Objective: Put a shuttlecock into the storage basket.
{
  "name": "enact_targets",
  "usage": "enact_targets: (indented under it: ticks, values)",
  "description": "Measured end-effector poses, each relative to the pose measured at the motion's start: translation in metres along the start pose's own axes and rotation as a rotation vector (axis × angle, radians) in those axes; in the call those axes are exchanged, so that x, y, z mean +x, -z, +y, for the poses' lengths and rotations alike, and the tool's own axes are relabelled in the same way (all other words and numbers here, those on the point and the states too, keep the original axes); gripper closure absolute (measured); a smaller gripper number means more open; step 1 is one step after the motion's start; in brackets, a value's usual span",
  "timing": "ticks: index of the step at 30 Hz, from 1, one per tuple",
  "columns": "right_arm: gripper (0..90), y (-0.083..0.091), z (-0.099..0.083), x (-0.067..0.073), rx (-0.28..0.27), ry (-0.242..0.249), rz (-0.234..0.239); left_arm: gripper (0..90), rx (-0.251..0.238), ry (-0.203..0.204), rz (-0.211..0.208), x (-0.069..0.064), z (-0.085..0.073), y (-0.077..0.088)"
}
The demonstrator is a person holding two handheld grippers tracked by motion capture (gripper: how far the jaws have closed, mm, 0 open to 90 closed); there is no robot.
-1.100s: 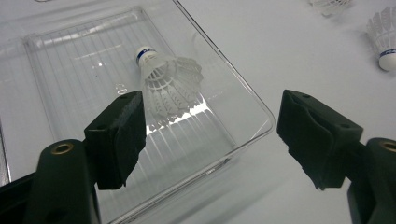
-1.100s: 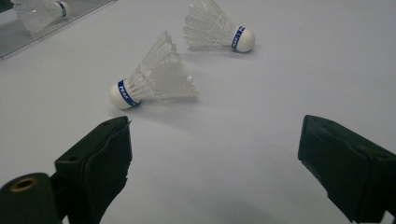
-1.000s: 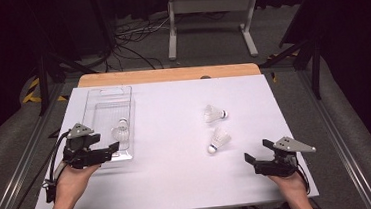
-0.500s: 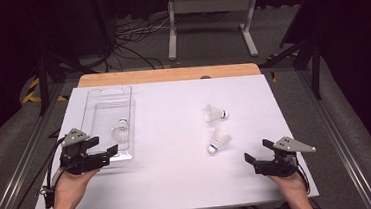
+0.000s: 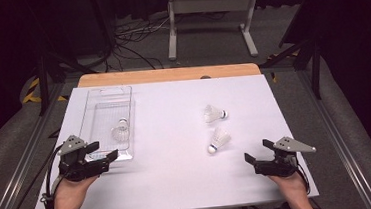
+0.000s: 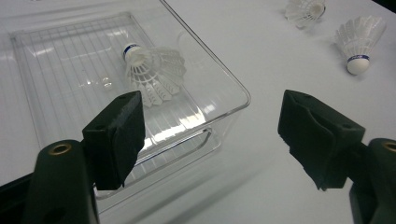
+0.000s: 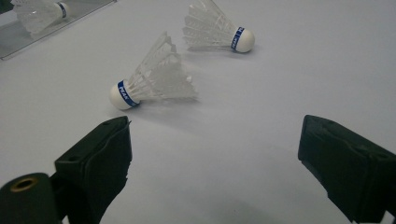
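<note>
High view: a white table [image 5: 180, 185] carries a clear tray [image 5: 104, 102] with one shuttlecock [image 5: 121, 132] inside; two shuttlecocks [image 5: 215, 113] lie mid-table. Left gripper [image 5: 102, 156] and right gripper [image 5: 256, 155] both gape, holding nothing.

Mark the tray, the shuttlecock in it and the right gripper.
tray [image 5: 103, 93]: high view, far rim.
shuttlecock [image 6: 156, 74]: left gripper view, feather skirt.
right gripper [image 5: 256, 155]: high view, midway between fingertips.

A lab or studio: a white-topped desk [image 5: 179, 175] ringed by black curtains, loose cables [image 5: 133, 36] on grey carpet at 11 o'clock, a metal stand [image 5: 211, 7] at 12 o'clock.
</note>
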State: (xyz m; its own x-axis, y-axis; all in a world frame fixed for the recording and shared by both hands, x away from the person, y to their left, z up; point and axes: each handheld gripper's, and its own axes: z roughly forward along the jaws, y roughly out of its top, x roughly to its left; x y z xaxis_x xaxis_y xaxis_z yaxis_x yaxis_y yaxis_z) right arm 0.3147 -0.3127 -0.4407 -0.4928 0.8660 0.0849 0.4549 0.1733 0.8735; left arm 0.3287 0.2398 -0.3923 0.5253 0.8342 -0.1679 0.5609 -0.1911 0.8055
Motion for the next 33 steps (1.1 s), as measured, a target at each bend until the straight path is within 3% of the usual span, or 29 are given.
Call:
enact_targets:
  ticks: [6,33]
  values:
    - [10.6,0.0,0.0,0.0,0.0,0.001,-0.001,23.3,-0.022,0.012,-0.004,0.002,-0.005,0.001]
    - [10.5,0.001,0.0,-0.001,0.001,-0.006,-0.017,22.5,-0.088,-0.012,-0.019,-0.002,-0.034,0.003]
